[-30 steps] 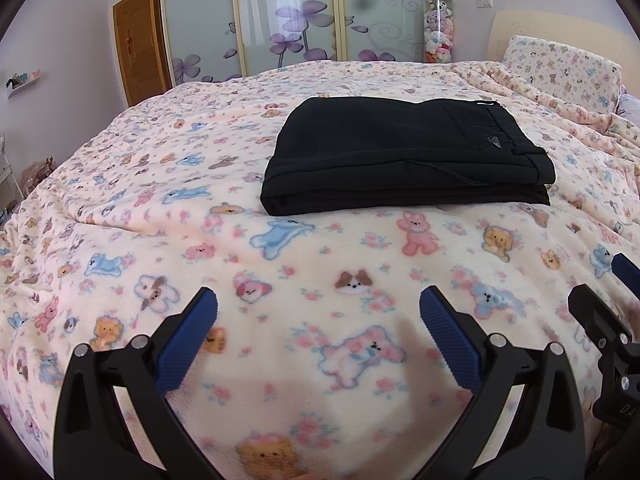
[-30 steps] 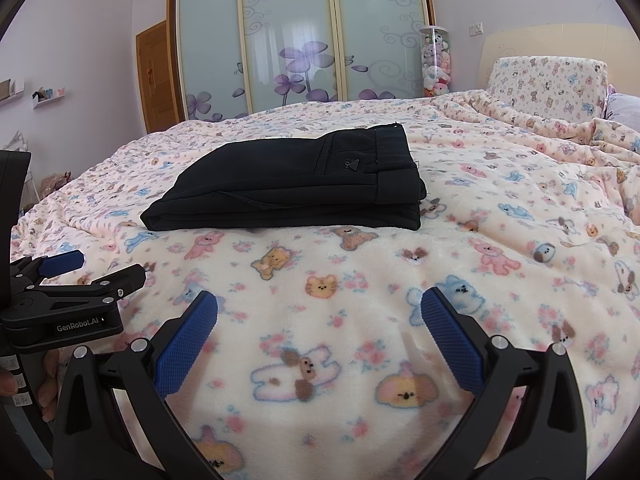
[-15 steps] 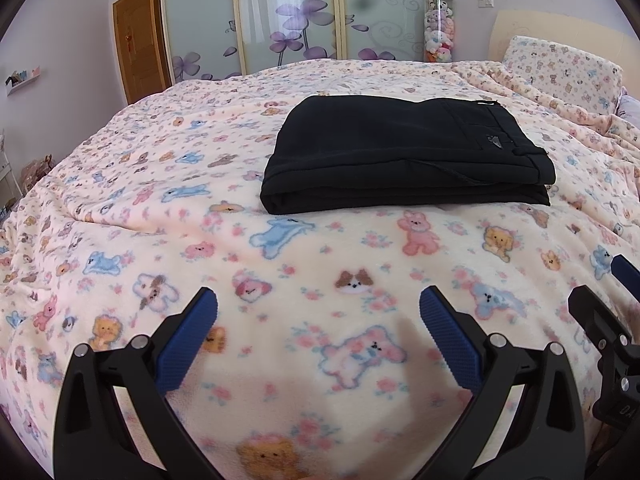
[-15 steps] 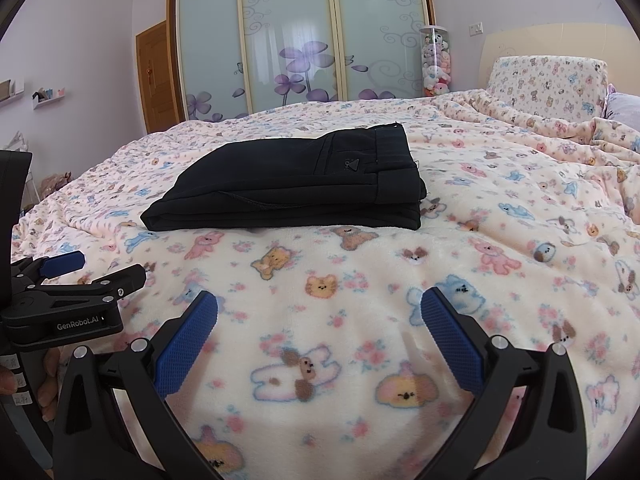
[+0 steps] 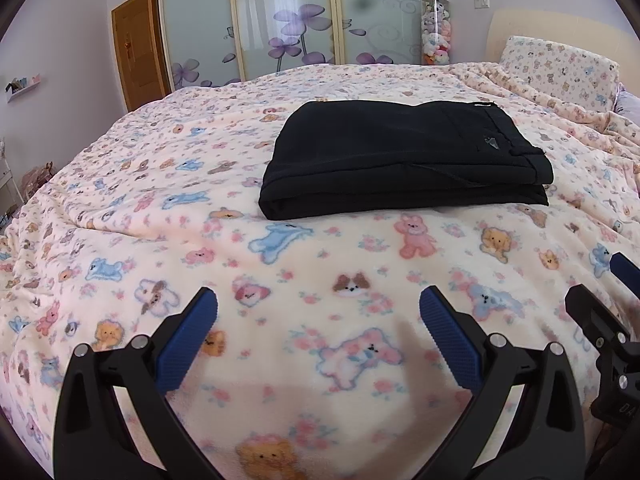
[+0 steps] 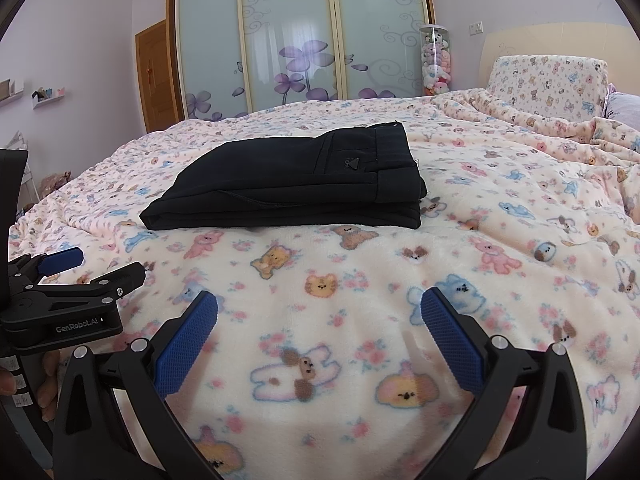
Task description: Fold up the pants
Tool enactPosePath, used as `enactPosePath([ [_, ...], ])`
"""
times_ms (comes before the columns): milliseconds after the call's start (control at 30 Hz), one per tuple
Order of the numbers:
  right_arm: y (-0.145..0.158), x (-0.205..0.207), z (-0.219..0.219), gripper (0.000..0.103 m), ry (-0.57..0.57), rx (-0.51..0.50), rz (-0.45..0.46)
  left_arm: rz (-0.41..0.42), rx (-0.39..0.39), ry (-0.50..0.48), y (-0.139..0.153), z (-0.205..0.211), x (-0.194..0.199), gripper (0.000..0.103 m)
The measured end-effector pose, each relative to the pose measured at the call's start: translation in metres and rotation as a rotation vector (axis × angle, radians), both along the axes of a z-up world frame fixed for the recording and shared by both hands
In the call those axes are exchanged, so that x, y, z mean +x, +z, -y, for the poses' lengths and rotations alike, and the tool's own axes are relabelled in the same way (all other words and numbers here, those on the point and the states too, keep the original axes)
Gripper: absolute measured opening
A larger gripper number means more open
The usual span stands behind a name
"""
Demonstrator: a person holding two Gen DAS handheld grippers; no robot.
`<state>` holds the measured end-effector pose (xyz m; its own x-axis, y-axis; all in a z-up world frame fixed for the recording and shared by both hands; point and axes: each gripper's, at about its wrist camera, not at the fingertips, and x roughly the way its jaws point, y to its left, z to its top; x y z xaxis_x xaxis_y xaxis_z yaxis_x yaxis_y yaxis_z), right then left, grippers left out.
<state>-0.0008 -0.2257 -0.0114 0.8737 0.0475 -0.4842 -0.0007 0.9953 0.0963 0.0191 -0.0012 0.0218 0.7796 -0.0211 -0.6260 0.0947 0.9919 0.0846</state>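
The black pants (image 5: pixel 404 160) lie folded flat on the bed (image 5: pixel 160 184). Nearer than the pants, the left gripper (image 5: pixel 318 308) and right gripper (image 6: pixel 319 308) hover with jaws spread wide, holding nothing.

Black-framed fingers (image 5: pixel 188 336) with blue ribbed pads; silver screws

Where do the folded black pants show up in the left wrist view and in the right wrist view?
Left wrist: folded black pants lie right of centre in the upper half, on the blanket.
Right wrist: the pants lie left of centre, waistband end to the right.
Shared landmark: the clear tube of plush toys beside the wardrobe doors.
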Motion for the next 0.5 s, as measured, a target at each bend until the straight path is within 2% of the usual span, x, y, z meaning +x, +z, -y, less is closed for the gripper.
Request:
enactPosePath([
  [500, -0.0003, 0.0005, 0.0010, 0.102, 0.002, 0.001, -0.001, -0.014, -0.003, 0.004, 0.0005, -0.0022, 0.0024, 0.101],
])
